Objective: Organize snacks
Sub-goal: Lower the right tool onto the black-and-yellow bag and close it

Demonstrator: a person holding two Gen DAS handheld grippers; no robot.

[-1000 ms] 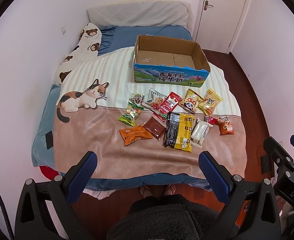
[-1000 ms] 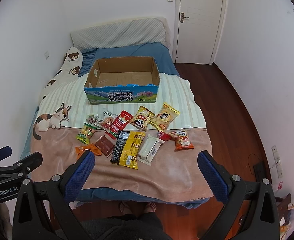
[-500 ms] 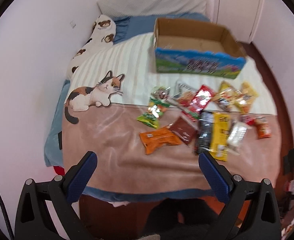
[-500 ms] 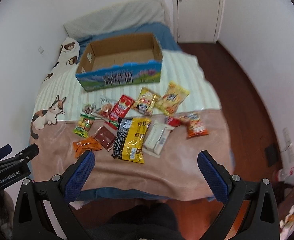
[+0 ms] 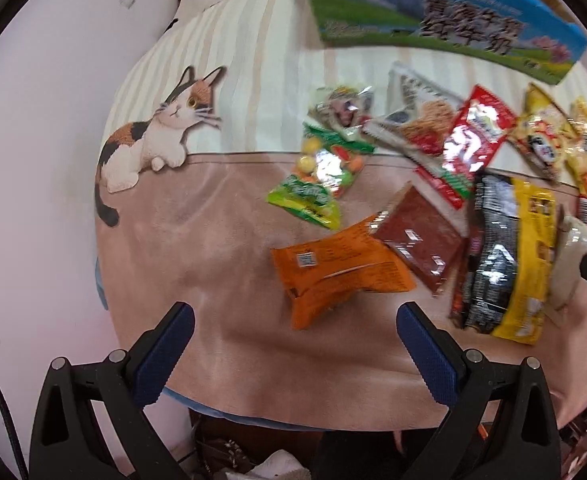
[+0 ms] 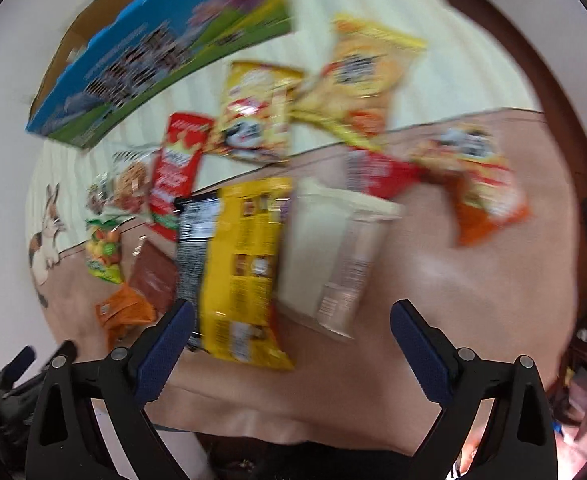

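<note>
Both hand-held grippers, left [image 5: 293, 332] and right [image 6: 291, 330], are wide open and empty, poised over the bed's near edge. I see the snacks scattered mid-bed, the box [image 5: 445, 28] behind them toward the far end.

Orange packet [image 5: 341, 272] lies nearest my left; yellow bag [image 6: 245, 264] and pale pack [image 6: 341, 256] sit before my right.

Judgement: all light, soft, crinkly foil, likely slippery; best pinched at a sealed end or puffed edge.

Brown pouch [image 5: 417, 240] touches the orange packet; packs overlap, so neighbours may drag. Soft blanket [image 5: 197, 240] gives under pressure. The right view is blurred.
</note>
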